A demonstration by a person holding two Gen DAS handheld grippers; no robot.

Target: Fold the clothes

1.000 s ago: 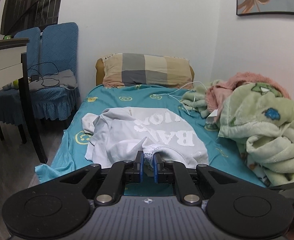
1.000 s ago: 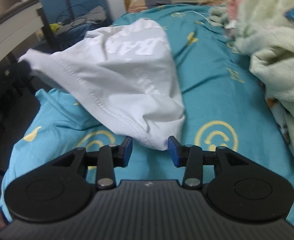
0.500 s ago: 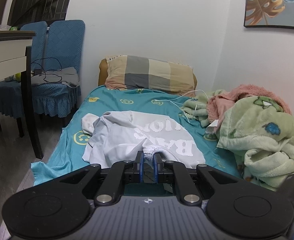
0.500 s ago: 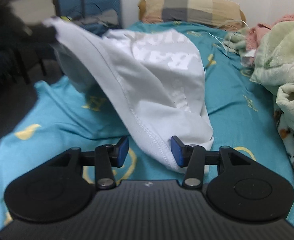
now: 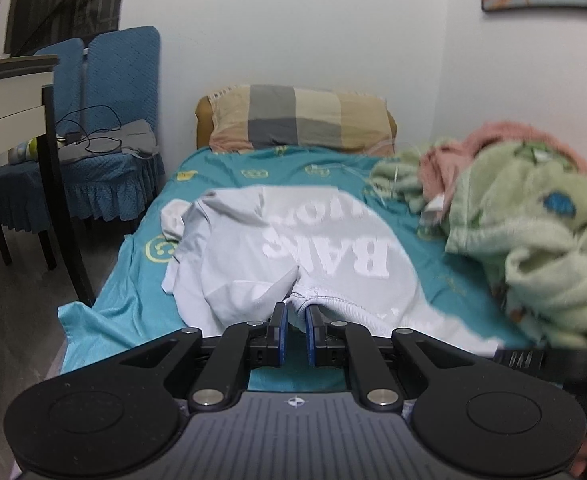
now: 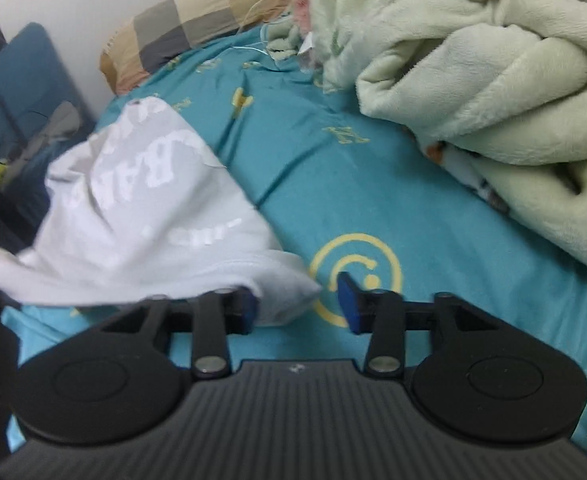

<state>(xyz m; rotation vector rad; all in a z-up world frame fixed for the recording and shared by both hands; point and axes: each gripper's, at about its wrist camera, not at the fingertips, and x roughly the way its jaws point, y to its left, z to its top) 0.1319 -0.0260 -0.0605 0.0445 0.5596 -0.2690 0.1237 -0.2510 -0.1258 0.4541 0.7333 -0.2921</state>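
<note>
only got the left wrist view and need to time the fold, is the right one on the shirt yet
observer: Not clamped. A corner of the white shirt lies between the fingers of the right gripper, which are closing.
operator: both fingers on cloth
observer: Only one touches it. The other finger stands clear, over a yellow smiley on the sheet.
operator: blanket in the way
observer: No. The green blanket lies apart from that corner, with bare sheet between.
</note>
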